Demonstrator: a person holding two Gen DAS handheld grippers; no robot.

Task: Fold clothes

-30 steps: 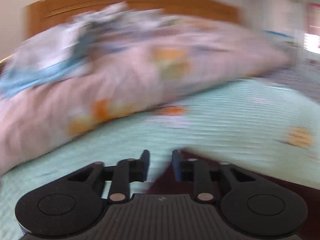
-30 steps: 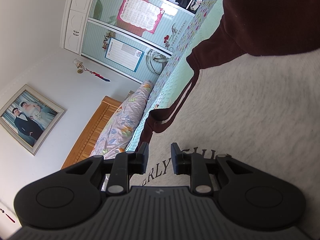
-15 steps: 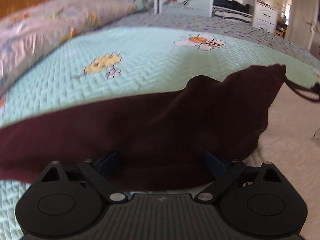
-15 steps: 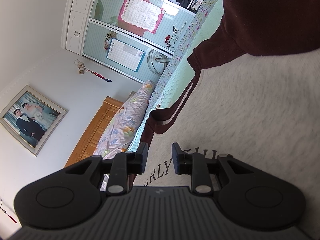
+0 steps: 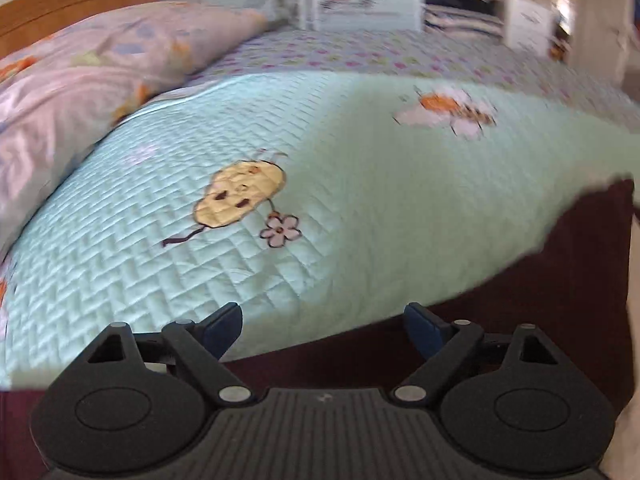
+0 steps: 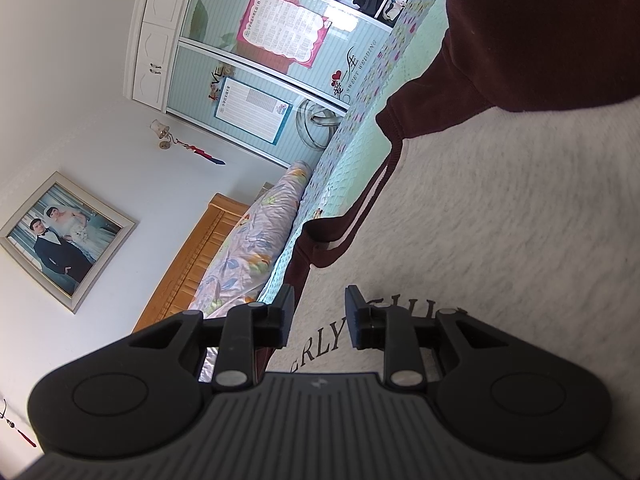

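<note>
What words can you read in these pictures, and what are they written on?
"RLY", then letters cut off by the right gripper: on the grey-white garment.
"SWEET WEDDING": on the wardrobe door.
"LOVE": red letters on the wardrobe door.
Pink poster and blue-framed sheet: print too small to read.
Left wrist view: nothing readable.

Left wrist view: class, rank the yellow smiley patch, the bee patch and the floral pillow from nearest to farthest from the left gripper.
1. Yellow smiley patch, just ahead of the left gripper, slightly left.
2. Bee patch, farther up the quilt, to the right.
3. Floral pillow, at the headboard end, far left; its near edge comes close to the bee's rank.
</note>
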